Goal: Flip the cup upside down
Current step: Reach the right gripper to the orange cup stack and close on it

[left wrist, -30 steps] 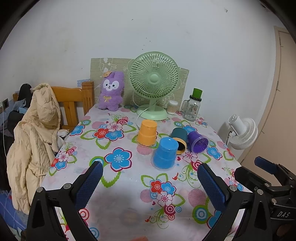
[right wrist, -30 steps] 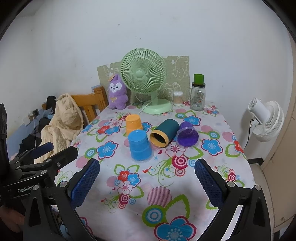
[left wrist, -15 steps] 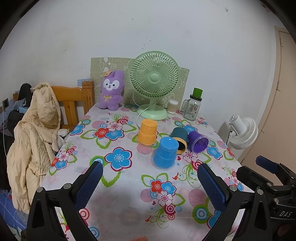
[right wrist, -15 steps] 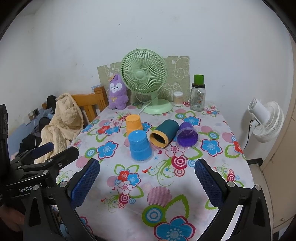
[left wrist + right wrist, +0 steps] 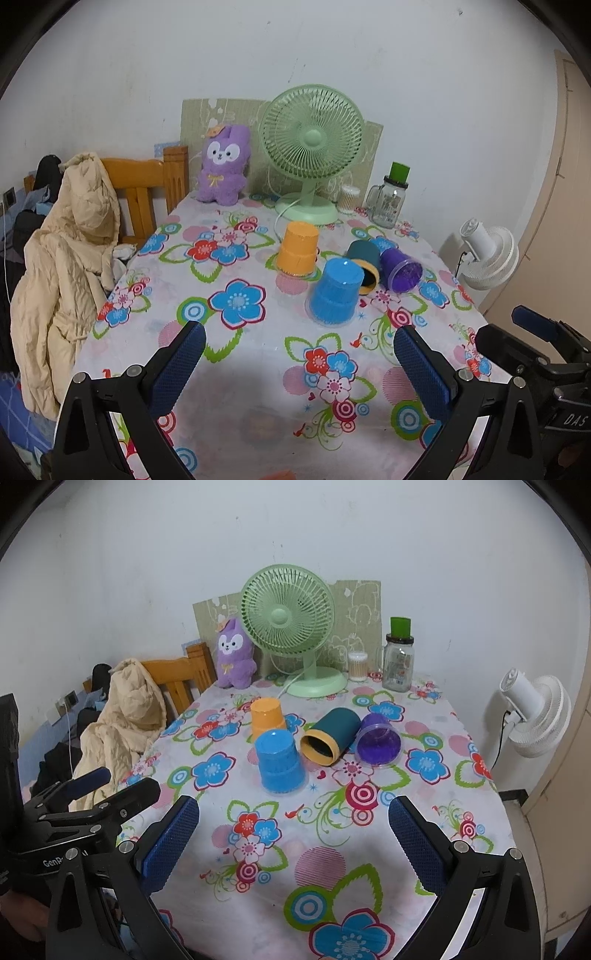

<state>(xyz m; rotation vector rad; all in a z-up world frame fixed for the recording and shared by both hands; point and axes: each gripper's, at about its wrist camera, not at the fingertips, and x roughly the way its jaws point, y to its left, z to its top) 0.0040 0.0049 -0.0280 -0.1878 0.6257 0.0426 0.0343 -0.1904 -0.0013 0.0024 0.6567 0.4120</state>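
Both tongs, left (image 5: 295, 363) and right (image 5: 293, 836), gape empty. Teal cup (image 5: 330, 737) lies sideways at 12 o'clock, mouth toward right tongs, which look nearer.

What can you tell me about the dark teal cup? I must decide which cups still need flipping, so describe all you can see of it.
The dark teal cup lies on its side on the floral tablecloth, not upside down. It looks like smooth opaque plastic, a straight cylinder with a yellow band round its mouth and a dark inside. The mouth points toward the cameras. It sits between the inverted blue cup and the toppled purple cup, close against the purple one; contact is unclear. No gripper touches it.
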